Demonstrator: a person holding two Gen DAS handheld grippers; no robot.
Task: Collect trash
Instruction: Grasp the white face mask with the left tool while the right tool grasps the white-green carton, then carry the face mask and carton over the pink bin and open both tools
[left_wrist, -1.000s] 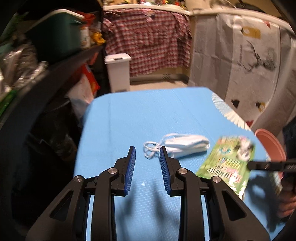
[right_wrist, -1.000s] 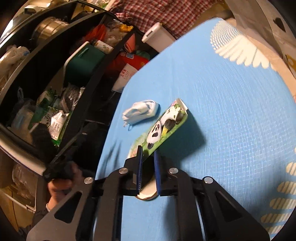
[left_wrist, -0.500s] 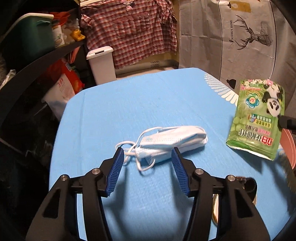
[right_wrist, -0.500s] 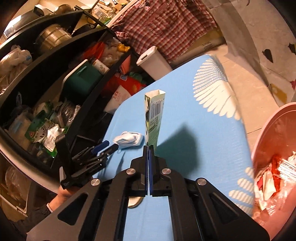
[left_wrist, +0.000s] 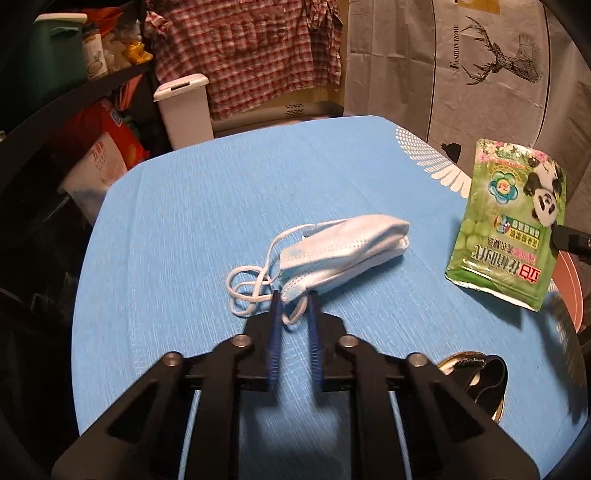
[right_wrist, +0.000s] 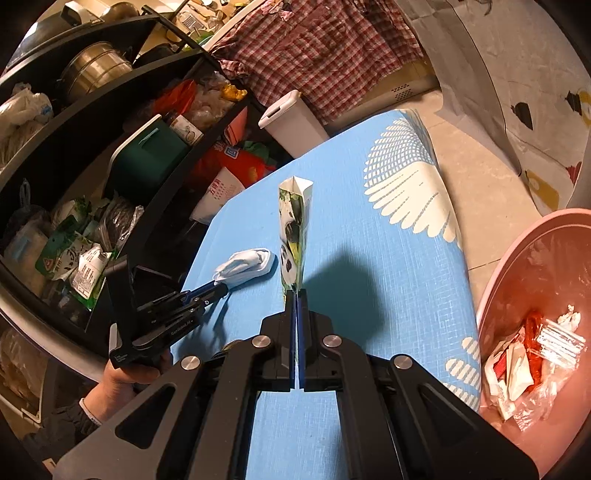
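Left wrist view: ribbed blue fingers (left_wrist: 274, 325) of the left gripper (left_wrist: 293, 301) have just closed on a crumpled, soft face mask (left_wrist: 343, 247) on the woven blue desk (left_wrist: 184, 206), while the right gripper (right_wrist: 296, 295) pinches a glossy green pouch (left_wrist: 506, 229) aloft near a pink bin (right_wrist: 517, 258).

grippers: black frames | silver screws | blue ribbed jaws | dark sleeve (right_wrist: 70, 424)

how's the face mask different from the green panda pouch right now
The face mask is pale blue fabric lying on the table; the green panda pouch is printed plastic, lifted clear. The left tool pinches the mask's end; the right tool clamps the pouch. Both are gripped.
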